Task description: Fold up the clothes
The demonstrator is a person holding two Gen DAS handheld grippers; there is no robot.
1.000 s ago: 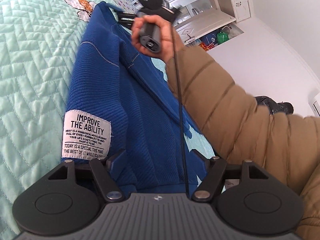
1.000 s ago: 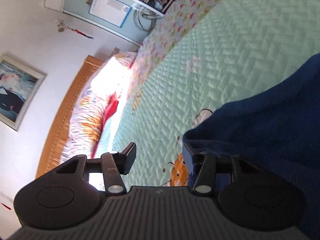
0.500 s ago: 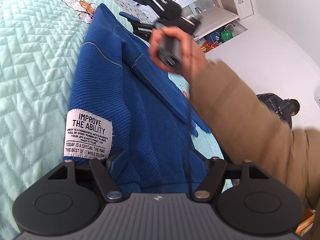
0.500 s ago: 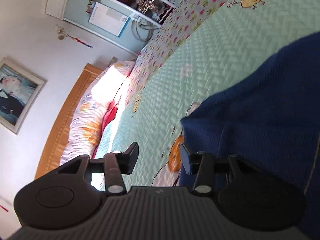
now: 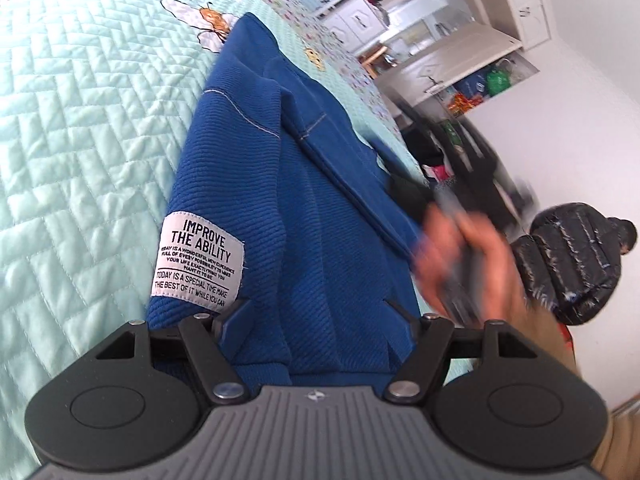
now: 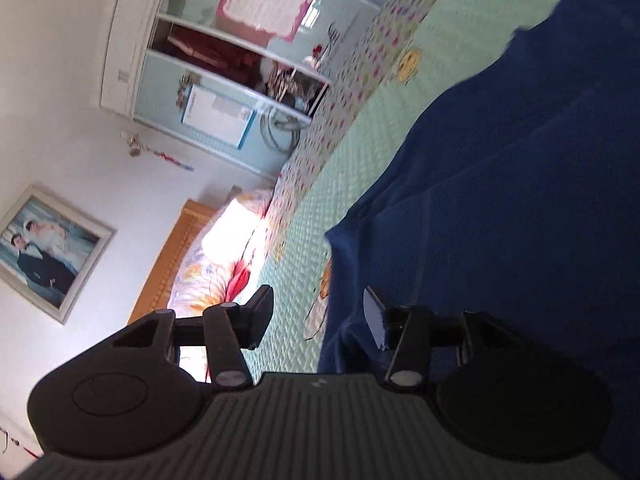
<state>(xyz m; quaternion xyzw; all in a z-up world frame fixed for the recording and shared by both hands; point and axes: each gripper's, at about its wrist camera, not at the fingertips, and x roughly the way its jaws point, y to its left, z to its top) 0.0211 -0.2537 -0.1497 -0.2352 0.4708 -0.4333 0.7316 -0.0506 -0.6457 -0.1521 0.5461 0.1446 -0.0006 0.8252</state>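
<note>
A blue ribbed garment with a white text label lies folded lengthwise on the mint quilted bedspread. My left gripper stands wide at its near hem, with the cloth lying between the fingers and no squeeze visible. A hand carries my right gripper, blurred, along the garment's right edge. In the right wrist view the right gripper has its jaws opening. The garment's edge lies between its fingers, and the pads do not press on it.
White shelves and cupboards stand beyond the bed. A black puffy jacket lies at the right. The right wrist view shows pillows, a wooden headboard, a framed picture and a wardrobe.
The right gripper swept from the garment's far end down to its near right side, and the cloth came off its right finger. The left gripper stayed at the hem.
</note>
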